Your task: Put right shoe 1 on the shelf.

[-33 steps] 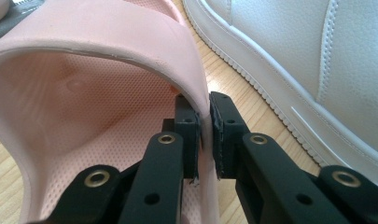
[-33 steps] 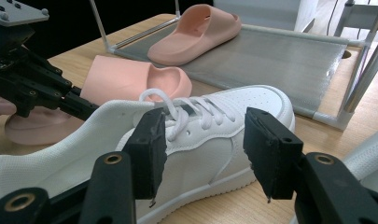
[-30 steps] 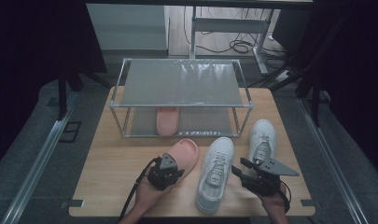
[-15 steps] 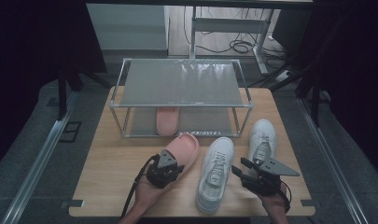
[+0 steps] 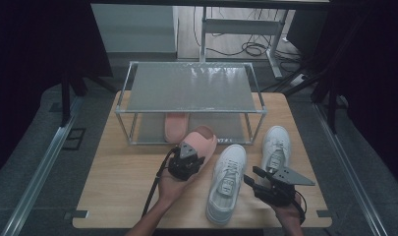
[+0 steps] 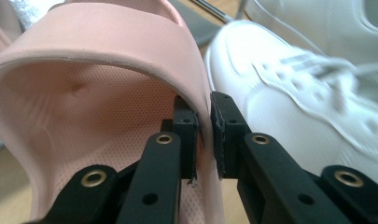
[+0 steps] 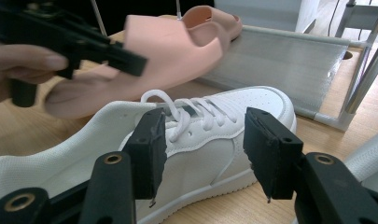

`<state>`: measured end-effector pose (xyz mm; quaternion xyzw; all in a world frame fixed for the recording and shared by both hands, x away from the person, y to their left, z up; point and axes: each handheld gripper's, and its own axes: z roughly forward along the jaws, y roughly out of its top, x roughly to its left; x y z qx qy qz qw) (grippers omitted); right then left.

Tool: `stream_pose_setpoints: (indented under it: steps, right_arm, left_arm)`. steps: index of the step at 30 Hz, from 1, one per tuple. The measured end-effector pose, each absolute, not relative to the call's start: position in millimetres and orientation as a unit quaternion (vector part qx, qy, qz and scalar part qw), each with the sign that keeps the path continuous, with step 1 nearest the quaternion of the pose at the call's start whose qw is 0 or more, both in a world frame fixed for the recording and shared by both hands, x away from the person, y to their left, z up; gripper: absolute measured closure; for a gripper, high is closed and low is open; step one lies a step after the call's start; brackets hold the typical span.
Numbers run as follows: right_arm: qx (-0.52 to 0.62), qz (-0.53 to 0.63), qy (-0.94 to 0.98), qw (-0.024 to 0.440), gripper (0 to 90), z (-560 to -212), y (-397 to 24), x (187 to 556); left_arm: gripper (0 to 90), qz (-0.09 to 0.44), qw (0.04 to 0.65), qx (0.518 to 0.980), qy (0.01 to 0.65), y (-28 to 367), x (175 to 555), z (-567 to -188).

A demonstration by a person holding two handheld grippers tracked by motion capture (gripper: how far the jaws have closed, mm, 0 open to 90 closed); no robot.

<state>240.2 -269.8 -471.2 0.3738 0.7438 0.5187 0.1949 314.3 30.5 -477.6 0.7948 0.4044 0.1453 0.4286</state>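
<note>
Table [image 5: 123, 196]: light wood, bears everything below.

Rack [image 5: 191, 88]: metal frame with two mesh shelves, at the table's far half. A second pink slipper [image 5: 176, 127] lies on its lower shelf, toe outward.

Near sneaker [image 5: 227, 181]: white, laced, lying between the two grippers, just beside the held slipper.

Far sneaker [image 5: 275, 147]: white, to the right of the first, near the rack's right post.

Slipper [image 5: 202, 140]: pink, lifted off the table and tilted, toe towards the rack's front edge.

Left gripper [image 6: 204, 133]: jaws clamped on the slipper's strap wall, one pad inside, one outside.

Right gripper [image 7: 203, 149]: jaws wide apart, empty, facing the near sneaker's side; low over the table's near right corner.
</note>
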Motion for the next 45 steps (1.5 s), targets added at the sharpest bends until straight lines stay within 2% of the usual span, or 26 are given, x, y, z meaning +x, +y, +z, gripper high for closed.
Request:
stream_pose_setpoints:
  steps: [9,22,31,38,41,45]
  right_arm:
    - [0.373,0.520,0.743,0.193,49.4,-471,-270,240]
    - [0.375,0.520,0.743,0.192,49.5,-472,-271,241]
    - [0.374,0.522,0.743,0.190,49.6,-472,-271,240]
    - [0.373,0.521,0.744,0.189,49.5,-473,-270,241]
    - [0.374,0.521,0.744,0.189,49.5,-473,-271,241]
    - [0.373,0.521,0.744,0.190,49.5,-473,-271,240]
  left_arm:
    - [81.2,0.168,0.421,0.783,0.426,2,351,-479]
    - [80.1,0.204,0.402,0.764,0.461,-26,393,-500]
    - [80.2,0.231,0.402,0.734,0.497,-27,414,-512]
    - [79.3,0.238,0.388,0.735,0.503,-34,429,-512]
    - [75.4,0.243,0.388,0.732,0.504,-34,430,-511]
    - [61.5,0.249,0.387,0.734,0.498,-35,427,-506]
